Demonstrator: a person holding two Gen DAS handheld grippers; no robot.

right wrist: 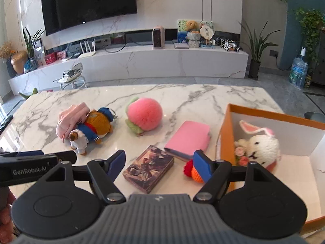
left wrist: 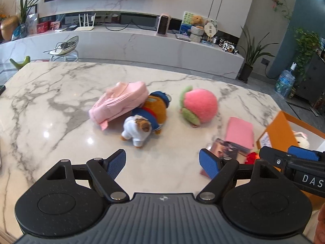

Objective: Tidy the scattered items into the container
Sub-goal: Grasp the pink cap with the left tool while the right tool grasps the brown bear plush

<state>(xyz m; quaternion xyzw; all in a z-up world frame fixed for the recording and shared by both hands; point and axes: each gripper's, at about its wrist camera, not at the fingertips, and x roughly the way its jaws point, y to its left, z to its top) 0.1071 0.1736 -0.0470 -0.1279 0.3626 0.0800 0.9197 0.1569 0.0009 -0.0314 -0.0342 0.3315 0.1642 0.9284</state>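
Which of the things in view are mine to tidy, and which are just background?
Job: pink cloth, bear plush, peach plush, pink notebook, card box, crochet toy, orange box.
Background: TV, router, heater, water bottle.

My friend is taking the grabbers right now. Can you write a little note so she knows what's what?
Left hand-held gripper: open, empty, above the table.
Right hand-held gripper: open, empty, over the picture box.
Done: the knitted bunny is in the orange container.
Still on the marble table: pink cloth, dressed bear plush lying against it, peach plush, pink notebook, picture box, small red-and-orange crochet toy beside the container.
Left: move all six into it.
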